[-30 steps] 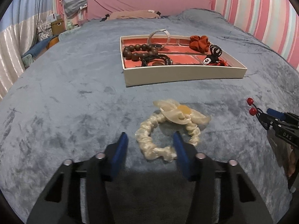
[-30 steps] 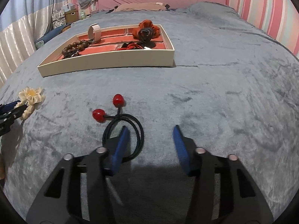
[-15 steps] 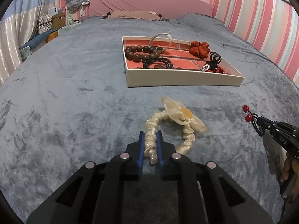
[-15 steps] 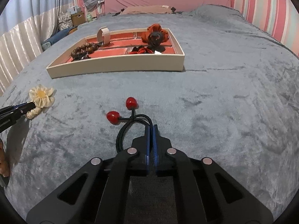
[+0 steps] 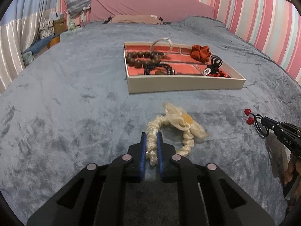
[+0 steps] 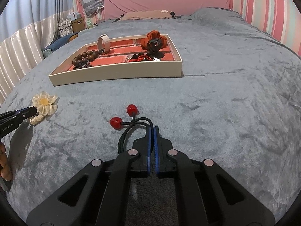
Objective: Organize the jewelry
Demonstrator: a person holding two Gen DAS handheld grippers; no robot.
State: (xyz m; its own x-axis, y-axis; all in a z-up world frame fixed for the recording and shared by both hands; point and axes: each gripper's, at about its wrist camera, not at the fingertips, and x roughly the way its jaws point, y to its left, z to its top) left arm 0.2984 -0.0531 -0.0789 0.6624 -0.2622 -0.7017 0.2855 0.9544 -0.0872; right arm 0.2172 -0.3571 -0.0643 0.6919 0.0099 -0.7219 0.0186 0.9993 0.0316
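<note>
My left gripper [image 5: 151, 137] is shut on the band of a cream satin scrunchie [image 5: 185, 146] with a flower, which lies on the grey-blue bedspread. My right gripper [image 6: 151, 129] is shut on a black hair elastic [image 6: 131, 130] that carries two red beads [image 6: 116, 122]. Each gripper also shows in the other's view: the right gripper [image 5: 263, 120] at the far right edge, the left gripper [image 6: 34, 110] at the far left beside the scrunchie's flower [image 6: 44, 103]. Beyond both stands the cream jewelry tray [image 5: 184, 88] with a red lining.
The tray [image 6: 116, 75] holds a brown bead bracelet [image 5: 143, 59], a pale band [image 5: 161, 41], a rust scrunchie [image 5: 200, 53] and black hair ties [image 5: 216, 62]. Striped walls and a pink headboard [image 5: 150, 5] close the back. Part of a hand [image 6: 4, 163] shows at the left edge.
Both grippers went from open to shut: the left closed on the scrunchie's band, the right on the black elastic. The scrunchie's loop is pulled narrower than before.
</note>
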